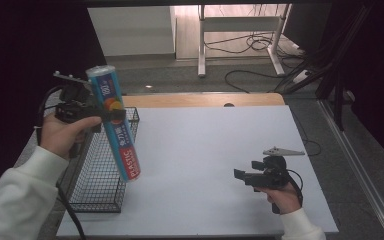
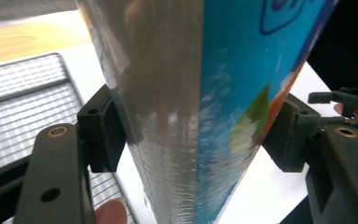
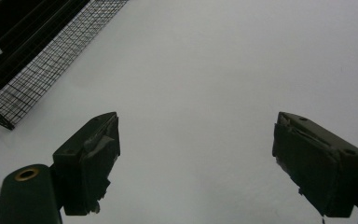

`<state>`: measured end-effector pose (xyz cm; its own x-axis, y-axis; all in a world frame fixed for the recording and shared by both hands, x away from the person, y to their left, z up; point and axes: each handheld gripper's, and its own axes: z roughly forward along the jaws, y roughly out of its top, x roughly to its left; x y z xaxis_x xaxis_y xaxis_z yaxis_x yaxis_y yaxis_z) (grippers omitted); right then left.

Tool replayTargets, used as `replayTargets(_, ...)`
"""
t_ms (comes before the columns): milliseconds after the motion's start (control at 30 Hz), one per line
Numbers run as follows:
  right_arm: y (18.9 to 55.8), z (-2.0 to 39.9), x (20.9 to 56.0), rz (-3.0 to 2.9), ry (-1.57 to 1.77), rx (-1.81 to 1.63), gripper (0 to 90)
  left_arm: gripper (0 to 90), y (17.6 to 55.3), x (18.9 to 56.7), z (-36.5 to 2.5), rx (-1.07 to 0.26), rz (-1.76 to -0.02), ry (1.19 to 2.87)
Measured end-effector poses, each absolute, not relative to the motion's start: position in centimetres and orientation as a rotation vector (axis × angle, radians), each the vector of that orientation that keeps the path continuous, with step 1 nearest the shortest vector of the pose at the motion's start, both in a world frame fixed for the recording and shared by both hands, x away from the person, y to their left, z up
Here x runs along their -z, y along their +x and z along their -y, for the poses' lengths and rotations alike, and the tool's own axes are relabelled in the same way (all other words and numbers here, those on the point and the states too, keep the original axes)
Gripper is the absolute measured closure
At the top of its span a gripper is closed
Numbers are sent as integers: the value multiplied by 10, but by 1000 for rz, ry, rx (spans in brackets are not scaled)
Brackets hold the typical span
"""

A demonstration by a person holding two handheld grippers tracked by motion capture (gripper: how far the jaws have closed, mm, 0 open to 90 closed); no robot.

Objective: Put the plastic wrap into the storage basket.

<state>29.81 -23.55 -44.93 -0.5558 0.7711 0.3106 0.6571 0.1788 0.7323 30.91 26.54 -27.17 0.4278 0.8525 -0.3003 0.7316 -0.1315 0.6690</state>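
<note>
White tabletop (image 1: 205,165) spreads beneath both grippers. Beside the left gripper (image 1: 111,116) sits the wire basket (image 1: 97,187), and the blue roll (image 1: 114,122) is pinched mid-length between its jaws, tilted above the basket's near edge: lifted, not yet placed, I'd say. Off to its side, the right gripper (image 1: 239,176) hovers spread, holding nothing.
</note>
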Motion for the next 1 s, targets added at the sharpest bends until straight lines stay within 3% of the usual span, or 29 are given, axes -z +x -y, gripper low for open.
replayTargets(200, 298, 235, 450, -2308, 1405, -1317, 152, 321, 304, 276, -291, -230, -1413, 1899)
replayTargets(500, 299, 235, 451, -2313, 1410, -1304, 152, 321, 307, 316, -319, -215, -1548, 1934)
replayTargets(1000, 300, 236, 452, -2305, 1415, -1295, 152, 320, 312, 368, -319, -123, -1612, 2007)
